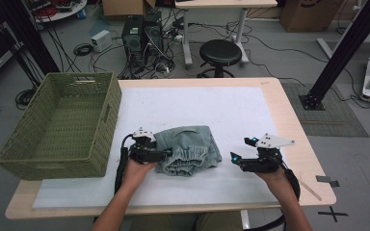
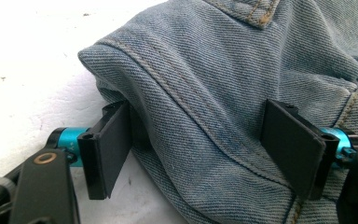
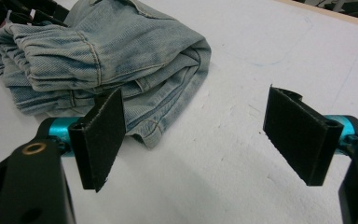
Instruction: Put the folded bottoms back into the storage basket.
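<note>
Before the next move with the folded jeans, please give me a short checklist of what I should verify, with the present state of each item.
1. Left gripper is around the folded light-blue denim garment: ok, its jaws stand open with a fold of denim between them.
2. Left jaws closed on the denim: not ok, they are apart.
3. Right gripper has cloth between its jaws: not ok, it is open over the white table cover, beside the garment.
4. Garment is compact: ok, it lies folded in one bundle.
5. Green woven plastic basket is ready to receive: ok, it stands open at the table's left.
6. Lower layers are caught by the left jaws: cannot tell.
</note>
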A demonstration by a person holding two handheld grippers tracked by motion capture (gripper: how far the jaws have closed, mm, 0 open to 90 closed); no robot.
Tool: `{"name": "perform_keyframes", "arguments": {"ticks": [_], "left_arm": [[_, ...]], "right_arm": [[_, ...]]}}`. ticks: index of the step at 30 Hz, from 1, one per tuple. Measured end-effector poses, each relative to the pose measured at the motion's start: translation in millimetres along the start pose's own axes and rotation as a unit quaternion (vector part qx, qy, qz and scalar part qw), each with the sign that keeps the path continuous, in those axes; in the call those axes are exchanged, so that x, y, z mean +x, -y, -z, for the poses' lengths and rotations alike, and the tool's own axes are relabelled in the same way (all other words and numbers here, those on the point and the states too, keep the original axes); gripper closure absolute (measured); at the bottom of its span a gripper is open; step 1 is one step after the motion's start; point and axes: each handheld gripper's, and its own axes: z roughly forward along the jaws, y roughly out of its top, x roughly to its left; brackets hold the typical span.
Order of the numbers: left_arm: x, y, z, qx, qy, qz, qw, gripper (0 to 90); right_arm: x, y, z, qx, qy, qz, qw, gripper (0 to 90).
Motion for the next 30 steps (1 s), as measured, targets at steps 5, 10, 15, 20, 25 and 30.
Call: {"name": "perform_keyframes", "arguments": {"ticks": [5, 10, 15, 20, 25, 30], "left_arm": [[0.1, -0.1, -0.2, 0.001, 0.001, 0.001, 1.0000, 25.4], [-2.8, -0.2, -2.3, 0.002, 0.013, -0.010, 0.9999, 41.8], [-1.5, 0.2, -0.5, -0.004, 0.010, -0.013, 0.9999, 68.0], [-2.3, 1.4, 2.3, -0.019, 0.012, -0.017, 0.9996, 74.9], [-0.8, 3.4, 9.0, -0.049, 0.028, -0.014, 0.9983, 77.6], [1.4, 0.1, 16.4, -0.067, 0.036, -0.021, 0.9969, 81.3]], "right_arm": [[1.1, -0.8, -0.9, 0.000, -0.001, 0.002, 1.0000, 21.7], [0.5, -0.1, -1.0, 0.000, 0.001, 0.001, 1.0000, 21.8], [-0.9, 0.7, -0.1, 0.001, 0.002, -0.002, 1.0000, 21.7], [-1.2, 0.6, -1.0, 0.001, 0.001, -0.002, 1.0000, 21.8], [-1.7, 1.0, -0.8, 0.000, 0.001, -0.001, 1.0000, 21.8], [-3.9, 1.6, 1.9, 0.000, 0.003, -0.003, 1.0000, 21.8]]}}
